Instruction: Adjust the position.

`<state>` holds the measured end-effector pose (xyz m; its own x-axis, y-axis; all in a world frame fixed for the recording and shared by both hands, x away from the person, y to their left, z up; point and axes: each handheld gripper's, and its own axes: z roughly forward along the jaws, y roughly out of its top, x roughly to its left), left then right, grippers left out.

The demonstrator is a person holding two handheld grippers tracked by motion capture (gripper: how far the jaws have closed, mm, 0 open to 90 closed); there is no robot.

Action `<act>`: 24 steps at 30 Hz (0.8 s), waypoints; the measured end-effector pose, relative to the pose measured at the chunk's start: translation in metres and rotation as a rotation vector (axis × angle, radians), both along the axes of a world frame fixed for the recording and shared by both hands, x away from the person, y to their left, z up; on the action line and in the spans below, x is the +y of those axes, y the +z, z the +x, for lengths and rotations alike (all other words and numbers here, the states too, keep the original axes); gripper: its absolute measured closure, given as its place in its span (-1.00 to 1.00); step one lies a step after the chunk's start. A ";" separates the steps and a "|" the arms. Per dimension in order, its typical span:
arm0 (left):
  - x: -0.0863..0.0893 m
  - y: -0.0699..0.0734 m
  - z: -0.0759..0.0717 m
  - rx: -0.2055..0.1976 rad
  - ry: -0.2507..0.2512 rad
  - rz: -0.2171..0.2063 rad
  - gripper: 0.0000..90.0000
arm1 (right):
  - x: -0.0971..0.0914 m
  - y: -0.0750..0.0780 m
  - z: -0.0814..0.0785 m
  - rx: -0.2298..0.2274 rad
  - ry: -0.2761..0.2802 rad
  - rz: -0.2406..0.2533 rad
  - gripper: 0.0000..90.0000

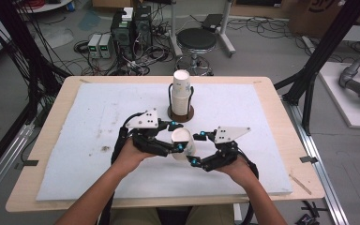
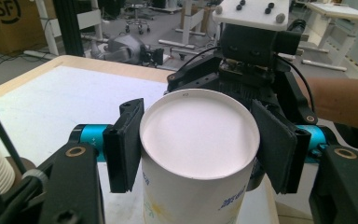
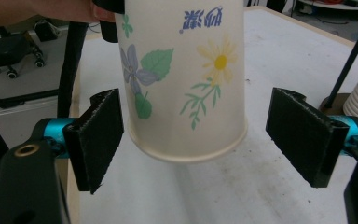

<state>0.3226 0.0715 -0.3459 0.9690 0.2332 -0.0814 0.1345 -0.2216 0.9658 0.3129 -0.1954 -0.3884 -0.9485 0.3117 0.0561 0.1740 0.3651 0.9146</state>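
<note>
1. The counter (image 1: 51, 140) carries a white mat (image 1: 98, 122).
2. At the mat's far middle a stack of paper cups (image 1: 181, 91) stands in a dark round holder (image 1: 181, 112); how many cups it holds I cannot tell.
3. One flowered paper cup (image 1: 183, 143), empty, is held above the mat's near middle, between the two grippers.
4. The left gripper (image 1: 174, 136) pinches the cup near its rim, the forearm coming in from below.
5. The right gripper (image 1: 198, 147) has its jaws spread on either side of the cup's base, with clear gaps.
</note>
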 end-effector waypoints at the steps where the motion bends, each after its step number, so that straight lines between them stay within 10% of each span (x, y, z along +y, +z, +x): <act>1: 0.000 0.000 0.000 0.000 0.000 0.000 -0.16 | 0.001 0.000 0.000 -0.001 0.004 -0.001 -0.57; 24: -0.009 -0.002 -0.006 0.028 -0.047 -0.026 -0.19 | 0.004 -0.001 -0.004 0.011 0.075 0.042 -0.21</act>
<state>0.3167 0.0622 -0.3481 0.9762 0.1845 -0.1139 0.1512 -0.2028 0.9675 0.3087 -0.1913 -0.3892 -0.9683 0.2373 0.0784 0.1582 0.3388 0.9275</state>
